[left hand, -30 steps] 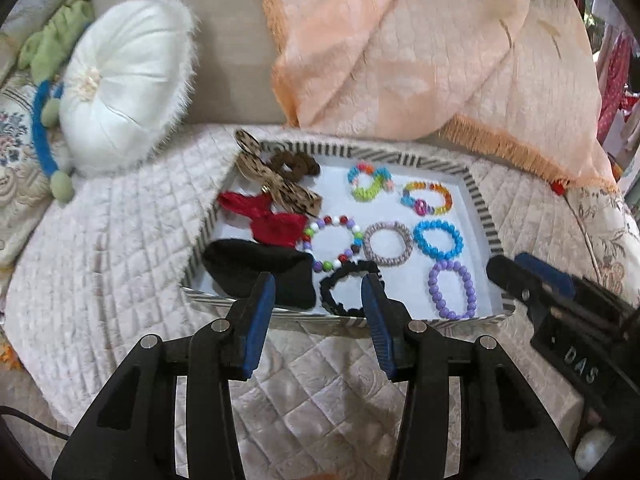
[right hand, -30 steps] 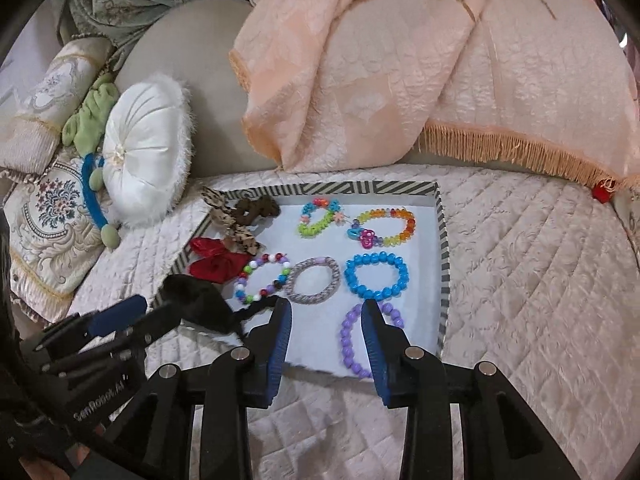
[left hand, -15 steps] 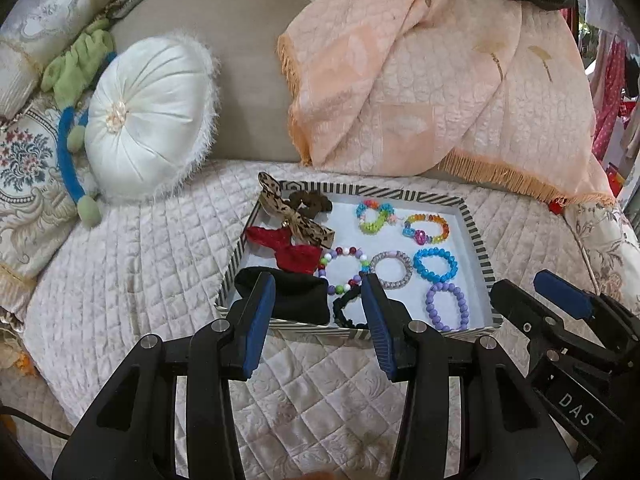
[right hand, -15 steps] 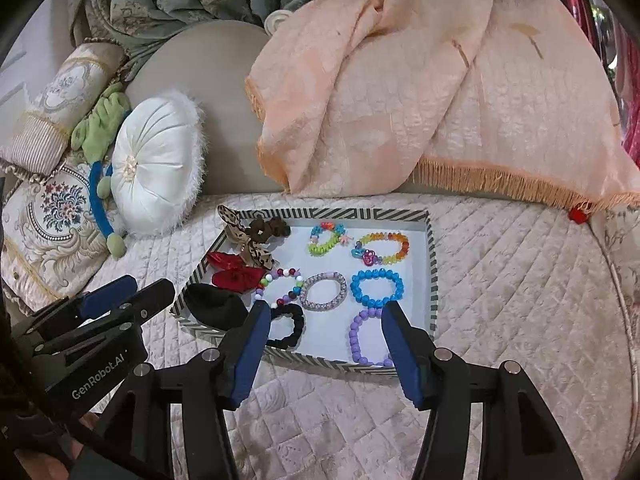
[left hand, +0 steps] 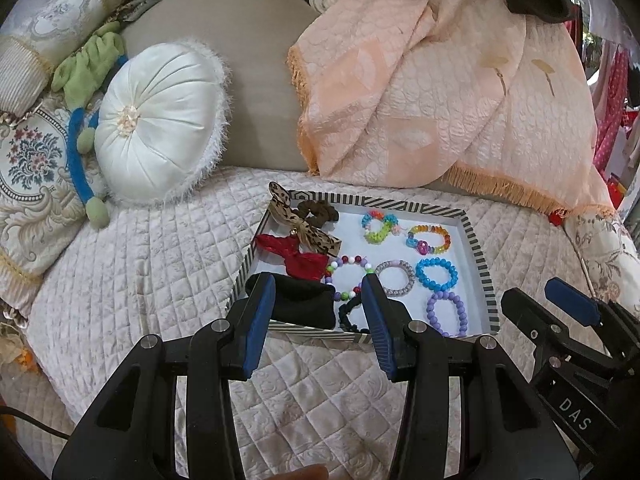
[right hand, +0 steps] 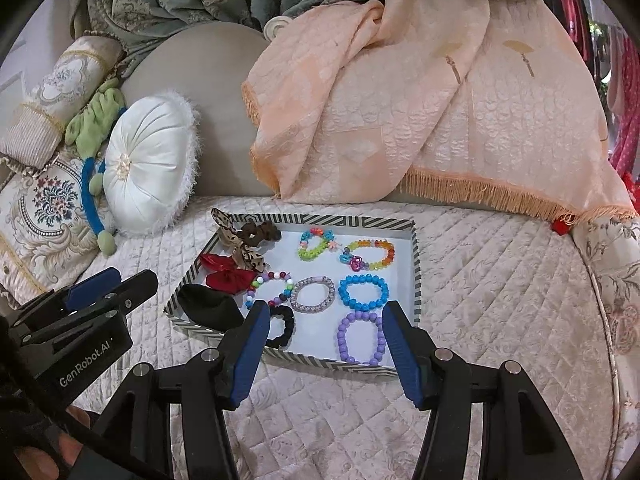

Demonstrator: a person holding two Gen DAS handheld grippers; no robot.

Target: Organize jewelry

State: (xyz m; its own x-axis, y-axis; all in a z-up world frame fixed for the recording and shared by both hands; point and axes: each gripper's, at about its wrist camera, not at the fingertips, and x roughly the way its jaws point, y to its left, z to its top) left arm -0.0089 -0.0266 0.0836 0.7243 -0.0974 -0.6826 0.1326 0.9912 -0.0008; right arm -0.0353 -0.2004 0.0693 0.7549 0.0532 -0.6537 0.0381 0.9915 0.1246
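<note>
Pulled back from the tray (left hand: 474, 240) since a second ago, both claws, with more of the quilted bed cover (left hand: 132, 264) now in view. Left claw (left hand: 316, 320) open wide and empty, held above the cover just before the tray's near rim, with the black cloth (left hand: 304, 304) and black scrunchie (left hand: 348, 314) seen between its fingers. Right claw (right hand: 324, 344) also open wide, holding nothing, on the near side of the tray; purple bracelet (right hand: 360, 338) framed between its fingers, not touched. Inside the tray, further back: blue bracelet (right hand: 363, 293), silver bracelet (right hand: 312, 294), red bow (right hand: 228, 276) and leopard bow (right hand: 240, 246). White round cushion (left hand: 160, 120) well apart at the left.
</note>
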